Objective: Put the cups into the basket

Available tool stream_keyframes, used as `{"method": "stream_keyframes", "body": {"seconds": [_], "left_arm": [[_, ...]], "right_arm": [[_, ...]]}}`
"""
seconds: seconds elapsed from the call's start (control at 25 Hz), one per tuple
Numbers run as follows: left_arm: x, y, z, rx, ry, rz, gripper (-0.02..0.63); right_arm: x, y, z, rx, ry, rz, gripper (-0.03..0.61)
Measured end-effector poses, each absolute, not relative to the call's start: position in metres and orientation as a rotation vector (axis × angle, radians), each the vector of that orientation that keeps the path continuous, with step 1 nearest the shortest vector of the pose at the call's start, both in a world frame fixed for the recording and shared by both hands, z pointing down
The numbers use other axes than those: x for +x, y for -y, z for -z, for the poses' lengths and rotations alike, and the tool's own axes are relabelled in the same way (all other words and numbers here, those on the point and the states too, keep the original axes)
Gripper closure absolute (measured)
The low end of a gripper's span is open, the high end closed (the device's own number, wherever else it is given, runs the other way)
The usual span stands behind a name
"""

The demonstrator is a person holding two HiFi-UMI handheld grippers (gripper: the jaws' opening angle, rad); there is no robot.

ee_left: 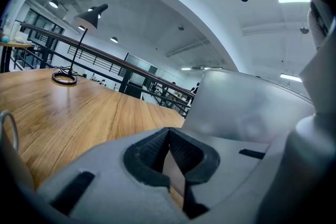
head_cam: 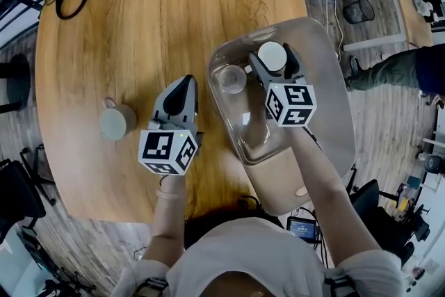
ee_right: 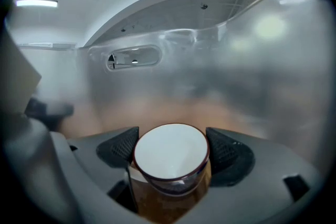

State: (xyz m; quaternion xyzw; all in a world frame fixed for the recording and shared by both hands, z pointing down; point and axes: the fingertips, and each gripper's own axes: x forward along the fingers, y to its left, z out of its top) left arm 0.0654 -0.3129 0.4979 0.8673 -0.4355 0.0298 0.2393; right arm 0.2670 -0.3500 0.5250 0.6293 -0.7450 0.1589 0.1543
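Three cups (head_cam: 272, 55) (head_cam: 232, 78) (head_cam: 116, 122); one basket (head_cam: 334, 115); two grippers (head_cam: 186, 82) (head_cam: 273, 60).

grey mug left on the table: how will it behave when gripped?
The mug looks rigid, probably ceramic, so likely heavyish and breakable. Its round wall may twist between jaws. Squat and upright, it seems unlikely to tip.

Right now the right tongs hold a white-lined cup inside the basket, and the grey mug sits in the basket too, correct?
No. The right tongs do hold the white-lined cup inside the basket, but the grey mug stands on the table outside it, as the head view shows.
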Motion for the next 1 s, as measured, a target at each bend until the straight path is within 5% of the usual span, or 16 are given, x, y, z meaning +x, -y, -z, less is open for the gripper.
{"method": "stream_keyframes", "body": {"seconds": [1.0], "left_arm": [[0.066, 0.302, -0.492, 2.38, 1.216, -0.113, 0.607]], "right_arm": [[0.272, 0.349, -0.53, 1.823, 2.148, -0.492, 0.186]]}}
